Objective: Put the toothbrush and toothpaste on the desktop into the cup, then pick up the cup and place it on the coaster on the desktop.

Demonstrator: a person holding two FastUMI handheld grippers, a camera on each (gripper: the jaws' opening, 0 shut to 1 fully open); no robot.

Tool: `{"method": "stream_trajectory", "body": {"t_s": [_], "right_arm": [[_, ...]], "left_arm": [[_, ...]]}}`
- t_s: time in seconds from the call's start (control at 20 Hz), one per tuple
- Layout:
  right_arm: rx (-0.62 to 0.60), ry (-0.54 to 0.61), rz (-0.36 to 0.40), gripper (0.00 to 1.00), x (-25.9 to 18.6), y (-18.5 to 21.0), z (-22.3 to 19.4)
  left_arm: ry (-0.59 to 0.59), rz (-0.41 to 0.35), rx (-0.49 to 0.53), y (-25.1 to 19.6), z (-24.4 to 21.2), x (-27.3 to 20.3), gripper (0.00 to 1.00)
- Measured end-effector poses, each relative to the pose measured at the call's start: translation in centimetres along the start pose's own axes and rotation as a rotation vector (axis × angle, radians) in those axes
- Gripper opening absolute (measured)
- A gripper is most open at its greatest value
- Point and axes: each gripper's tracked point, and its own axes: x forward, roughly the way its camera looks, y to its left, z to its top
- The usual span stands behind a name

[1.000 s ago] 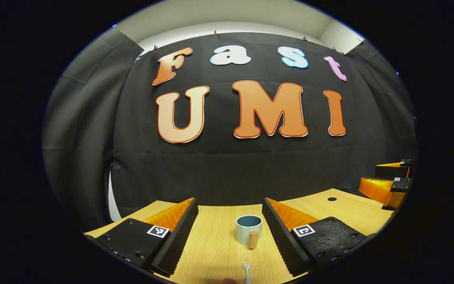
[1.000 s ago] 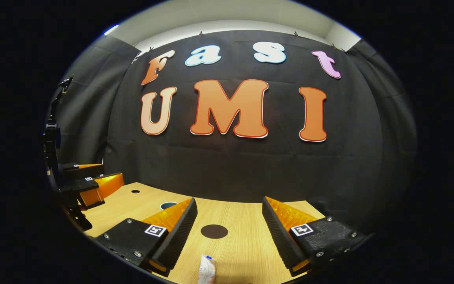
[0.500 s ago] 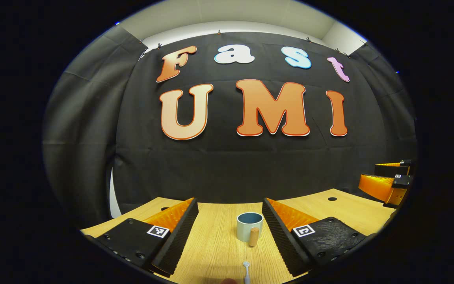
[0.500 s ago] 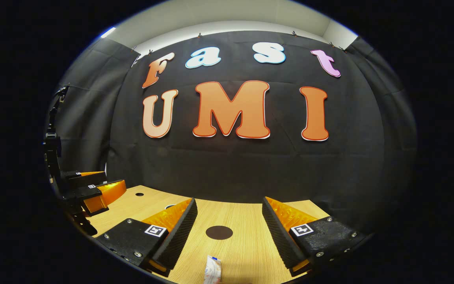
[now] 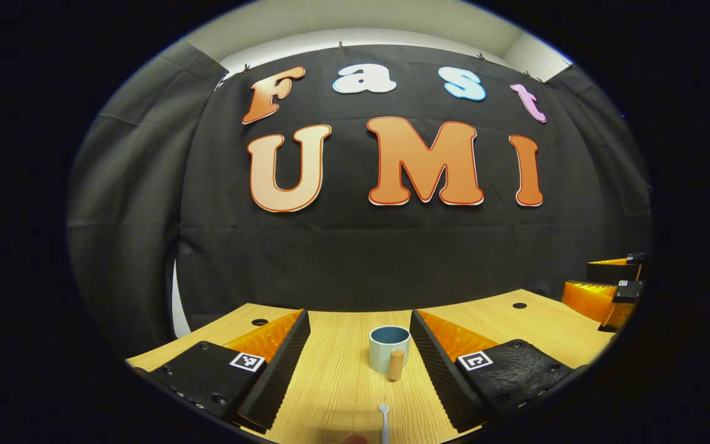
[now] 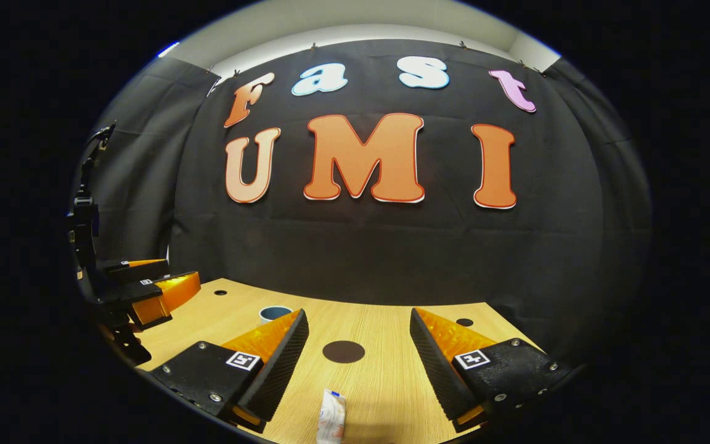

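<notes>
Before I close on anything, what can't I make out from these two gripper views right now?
- Toothbrush, left gripper view: handle cut off by the bottom edge.
- Toothpaste, right gripper view: lower end cut off by the bottom edge; markings too small to tell.
- Cup, right gripper view: body hidden behind the right hand-held gripper's finger.
- Cup's inside, left gripper view: bottom hidden by its rim.

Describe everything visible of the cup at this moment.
The cup is a short, pale cylinder with a blue-grey inside, looking ceramic, with a cork-like peg handle at its front. It stands upright and apparently empty on the wooden desktop, beyond the left gripper, whose fingers are spread and not touching it. Its rim also peeks out in the right gripper view.
</notes>
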Motion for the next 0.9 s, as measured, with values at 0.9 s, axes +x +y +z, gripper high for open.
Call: {"method": "stream_trajectory", "body": {"t_s": [0.9], "right_arm": [[0.038, 0.397, 0.039, 0.99, 0.4, 2.1, -13.9]], "left_arm": [[0.355, -0.064, 0.040, -2.0, -12.4, -0.9, 0.98]]}}
